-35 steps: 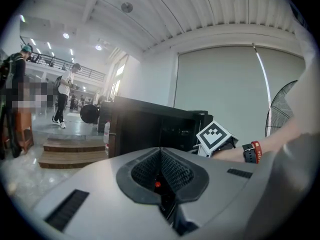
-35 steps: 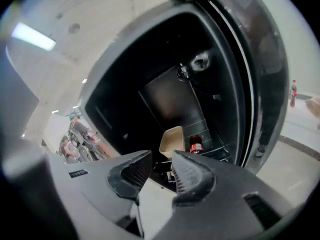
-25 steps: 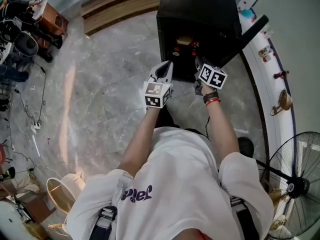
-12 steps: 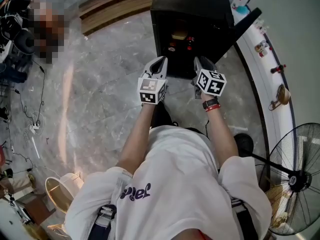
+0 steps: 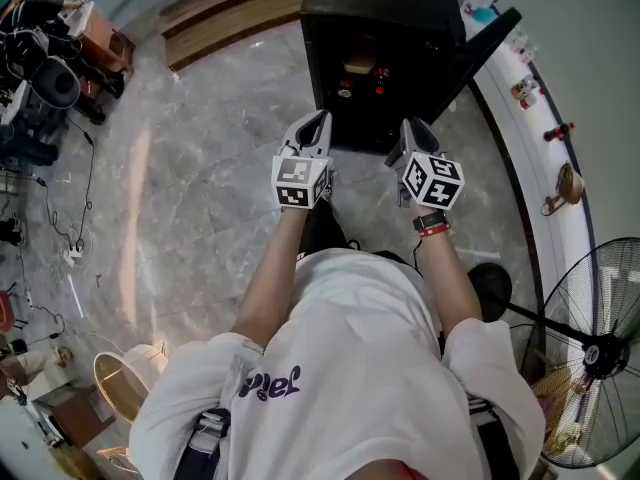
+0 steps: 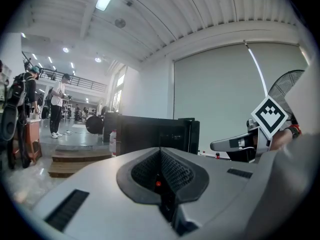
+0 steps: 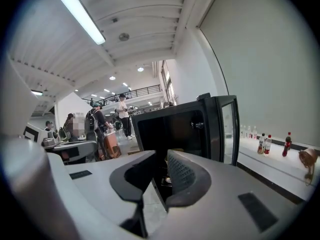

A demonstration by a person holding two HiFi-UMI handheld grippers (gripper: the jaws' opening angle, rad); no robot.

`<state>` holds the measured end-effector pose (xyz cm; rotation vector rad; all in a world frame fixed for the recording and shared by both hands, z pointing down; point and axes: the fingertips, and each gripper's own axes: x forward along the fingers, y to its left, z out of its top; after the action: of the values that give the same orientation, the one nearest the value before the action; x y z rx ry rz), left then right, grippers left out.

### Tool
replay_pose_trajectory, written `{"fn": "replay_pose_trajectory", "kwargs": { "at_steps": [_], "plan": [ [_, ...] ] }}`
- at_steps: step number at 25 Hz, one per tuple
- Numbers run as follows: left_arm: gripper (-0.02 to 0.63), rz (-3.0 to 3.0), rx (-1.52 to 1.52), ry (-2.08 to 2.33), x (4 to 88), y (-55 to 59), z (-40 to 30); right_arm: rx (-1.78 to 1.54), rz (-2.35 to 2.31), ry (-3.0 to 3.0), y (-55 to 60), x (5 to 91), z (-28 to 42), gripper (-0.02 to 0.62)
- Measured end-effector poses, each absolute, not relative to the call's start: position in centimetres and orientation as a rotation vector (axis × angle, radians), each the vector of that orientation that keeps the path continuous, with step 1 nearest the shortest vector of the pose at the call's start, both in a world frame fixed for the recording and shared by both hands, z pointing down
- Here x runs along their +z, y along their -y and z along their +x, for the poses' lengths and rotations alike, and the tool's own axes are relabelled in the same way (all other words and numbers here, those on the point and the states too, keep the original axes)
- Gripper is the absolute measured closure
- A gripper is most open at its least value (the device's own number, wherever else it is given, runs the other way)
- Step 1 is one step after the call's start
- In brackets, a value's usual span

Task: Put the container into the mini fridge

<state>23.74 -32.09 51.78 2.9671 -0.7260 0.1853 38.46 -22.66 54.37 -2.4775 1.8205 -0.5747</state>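
The black mini fridge [image 5: 385,8] stands on the floor ahead with its door [image 5: 487,40] swung open to the right. A tan container [image 5: 360,66] sits on an inner shelf, with red-capped items [image 5: 378,86] below it. My left gripper [image 5: 318,120] hovers just in front of the opening at its left; its jaws are shut with nothing in them [image 6: 161,156]. At the opening's right my right gripper [image 5: 412,128] is just outside the fridge. Its jaws [image 7: 161,166] are closing, a narrow gap still shows, and nothing is between them. The fridge [image 7: 170,126] fills the middle of the right gripper view.
A white ledge [image 5: 545,183] with small bottles and figures runs along the right wall. A standing fan [image 5: 590,353] is at the lower right. Wooden steps [image 5: 235,13] lie behind the fridge to the left, cables and gear [image 5: 40,78] at far left. People stand far off [image 6: 57,104].
Both grippers have drawn back a little from the fridge opening toward the person. The right gripper has moved right and lower in the head view.
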Motion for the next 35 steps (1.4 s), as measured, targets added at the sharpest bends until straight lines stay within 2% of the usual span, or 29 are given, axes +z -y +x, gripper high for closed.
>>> {"fn": "replay_pose_trajectory", "kwargs": {
  "at_steps": [35],
  "plan": [
    [0.586, 3.007, 0.177, 0.678, 51.3, 30.0, 23.9, -0.462, -2.513, -1.766, 19.5, 52.5, 37.3, 0.578]
  ]
}}
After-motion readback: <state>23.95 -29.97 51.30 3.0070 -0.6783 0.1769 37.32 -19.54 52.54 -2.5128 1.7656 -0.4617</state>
